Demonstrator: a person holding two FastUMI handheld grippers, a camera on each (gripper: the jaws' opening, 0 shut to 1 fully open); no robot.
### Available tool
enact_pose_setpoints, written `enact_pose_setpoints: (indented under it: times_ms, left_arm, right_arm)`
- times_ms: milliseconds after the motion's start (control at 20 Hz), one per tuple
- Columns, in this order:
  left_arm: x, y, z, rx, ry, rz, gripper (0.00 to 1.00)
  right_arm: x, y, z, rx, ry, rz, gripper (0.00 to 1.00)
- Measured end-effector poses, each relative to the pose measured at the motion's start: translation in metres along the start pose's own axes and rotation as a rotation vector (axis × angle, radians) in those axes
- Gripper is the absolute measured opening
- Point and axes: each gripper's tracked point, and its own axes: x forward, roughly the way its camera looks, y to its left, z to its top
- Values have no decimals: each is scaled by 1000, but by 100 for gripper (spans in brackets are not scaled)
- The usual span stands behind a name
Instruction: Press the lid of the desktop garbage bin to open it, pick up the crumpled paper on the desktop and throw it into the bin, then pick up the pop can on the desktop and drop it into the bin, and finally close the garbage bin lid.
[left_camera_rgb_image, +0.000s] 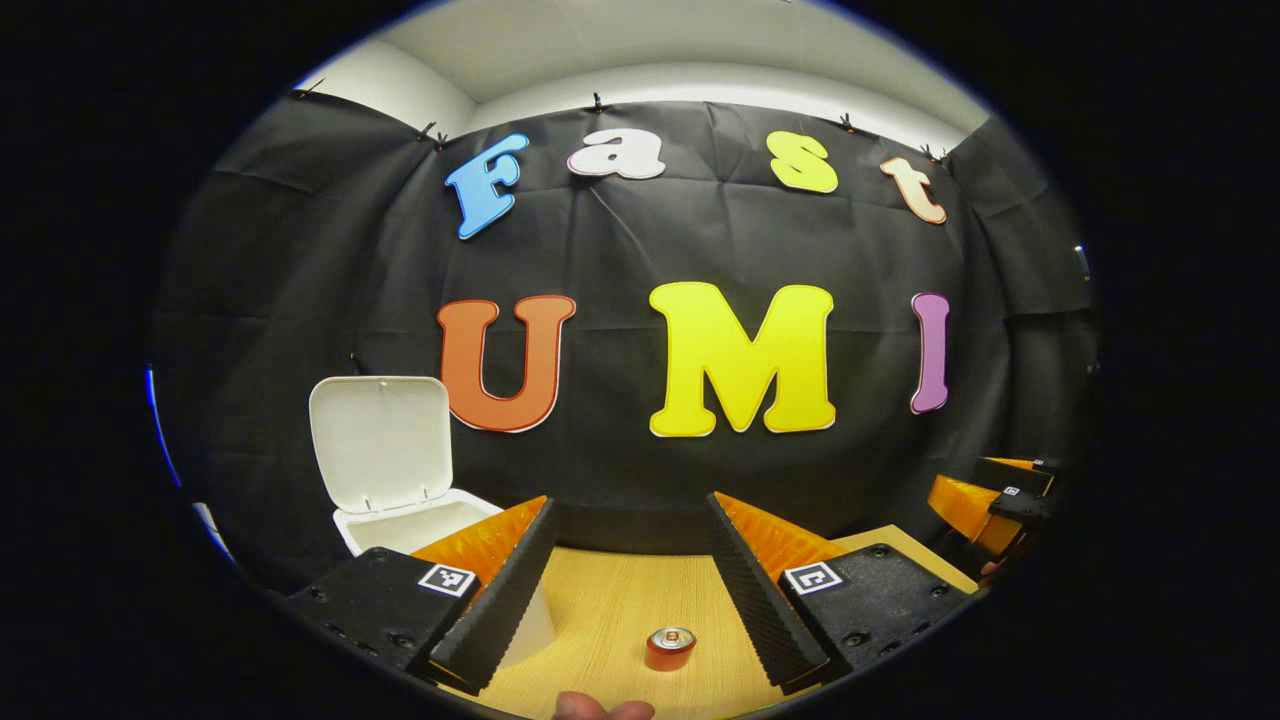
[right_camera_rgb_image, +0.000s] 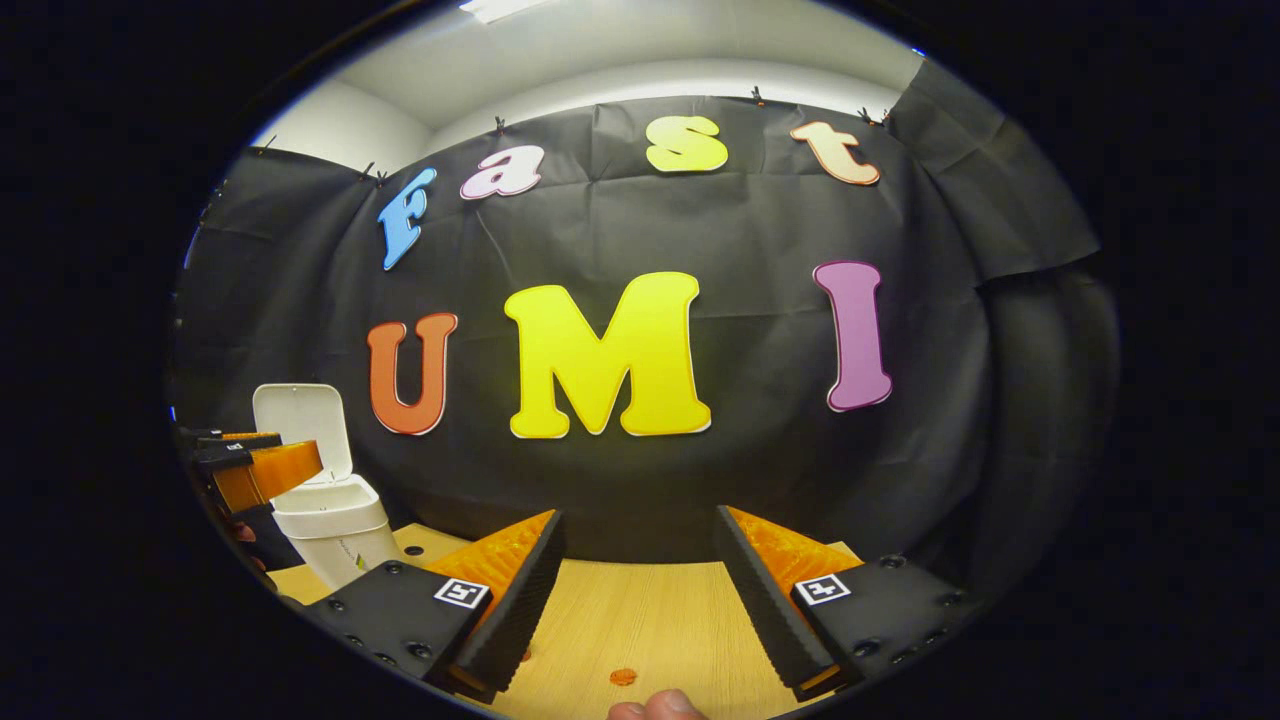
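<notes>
Wooden desktop (left_camera_rgb_image: 610, 610) running back to the black cloth wall; garbage bin (left_camera_rgb_image: 420, 525) standing at far left with its lid (left_camera_rgb_image: 380, 445) raised upright; pop can (left_camera_rgb_image: 670, 648) standing upright on the near desktop, lying between the left gripper (left_camera_rgb_image: 632, 580) fingers, which are spread wide and touching nothing; right gripper (right_camera_rgb_image: 640, 590) hovering with fingers likewise released and empty; a fingertip (left_camera_rgb_image: 600, 708) showing at the near edge

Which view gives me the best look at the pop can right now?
The left gripper view: the pop can stands upright on the wooden desktop, whole, between the open left claw fingers. The right gripper view catches just a small orange sliver low on the desktop, possibly the can.
</notes>
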Motion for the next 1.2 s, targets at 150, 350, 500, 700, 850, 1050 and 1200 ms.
enact_pose_setpoints:
  times_ms: [150, 350, 500, 700, 850, 1050, 1200]
  left_arm:
    - [-10, 1, -7, 21, 14, -9, 96]
    - [-23, 4, -9, 20, 26, -11, 96]
    - [-31, 4, 4, 7, 13, -12, 95]
    - [-39, 8, 17, 54, -11, -8, 95]
    - [-45, 14, 16, 53, -7, 10, 95]
    - [-54, 26, 6, 45, 17, 60, 96]
    - [-59, 30, -5, 23, 53, 86, 95]
  right_arm:
    - [2, -3, -31, -8, 57, 2, 95]
    - [9, 6, -81, -45, 145, 49, 95]
    - [17, 6, -131, -57, 236, 73, 95]
    - [32, 7, -190, -56, 358, 89, 95]
    - [45, 9, -231, -82, 430, 102, 95]
    - [53, 14, -281, -117, 540, 124, 95]
    - [59, 13, -313, -110, 608, 122, 95]
